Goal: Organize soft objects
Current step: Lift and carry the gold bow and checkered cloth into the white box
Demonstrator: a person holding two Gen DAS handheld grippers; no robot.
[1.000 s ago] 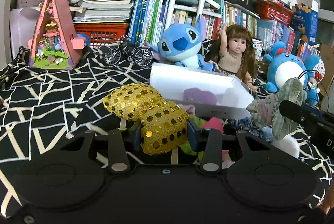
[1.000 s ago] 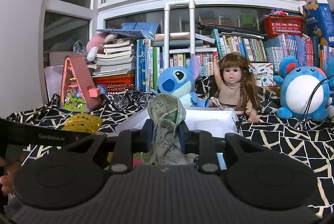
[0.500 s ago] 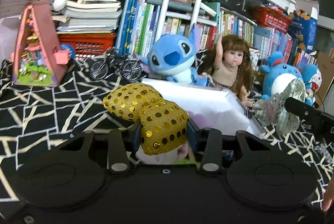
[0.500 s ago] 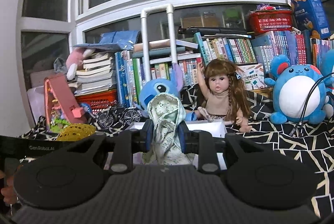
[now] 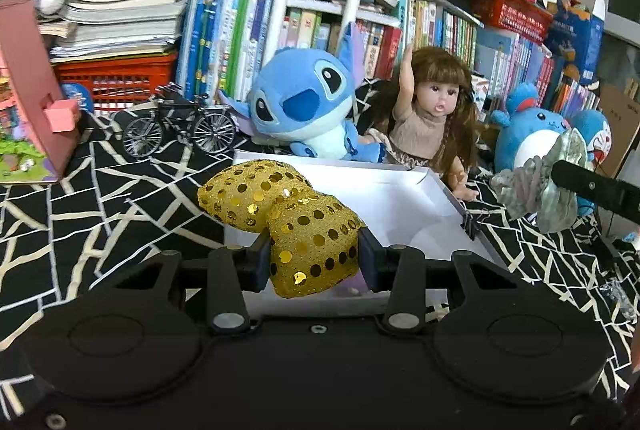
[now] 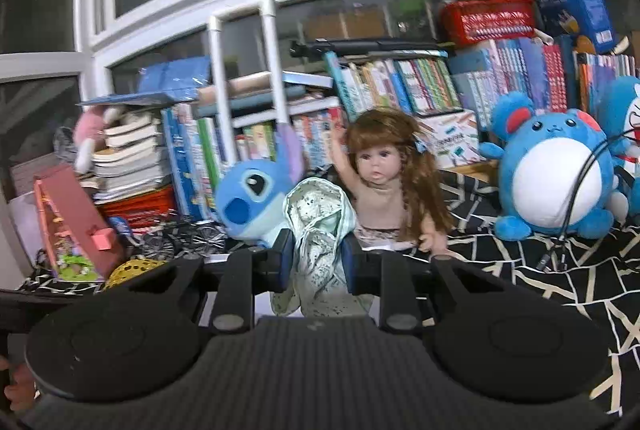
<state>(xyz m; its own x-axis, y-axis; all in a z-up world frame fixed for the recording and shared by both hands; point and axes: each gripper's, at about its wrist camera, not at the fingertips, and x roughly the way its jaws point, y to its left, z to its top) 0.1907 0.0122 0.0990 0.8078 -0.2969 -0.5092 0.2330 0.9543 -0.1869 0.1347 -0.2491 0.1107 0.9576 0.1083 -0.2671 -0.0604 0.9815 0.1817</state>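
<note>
- The gold sequinned fabric bow [image 5: 280,218] is clamped between the left tongs [image 5: 314,256], one lobe pinched between the pads and the other sticking up and to the left; in the right wrist view a bit of it shows at the lower left [image 6: 134,268].
- The pale green speckled cloth scrunchie [image 6: 320,230] is squeezed in the right tongs [image 6: 316,258], which are closed down tight on it; from the left wrist view it hangs at the right edge [image 5: 540,185] off the dark finger.
- Both grips look the same as a second ago: neither pair of tongs has widened or narrowed.
- The open white rectangular box [image 5: 400,205] now lies straight under and ahead of the bow; a second ago it sat further off and the purple item inside it showed, while now only a sliver shows under the bow.
- Beyond the box the blue plush alien [image 5: 304,105] and the brown-haired doll [image 5: 436,117] look larger and closer than before, on the black cloth with white lines [image 5: 120,197].
- The small black model bicycle [image 5: 180,127] and the pink toy house [image 5: 28,97] have slid toward the left edge.
- In the right wrist view the round blue-and-white plush [image 6: 556,173] sits at the right, with rows of books [image 6: 400,85] behind.
</note>
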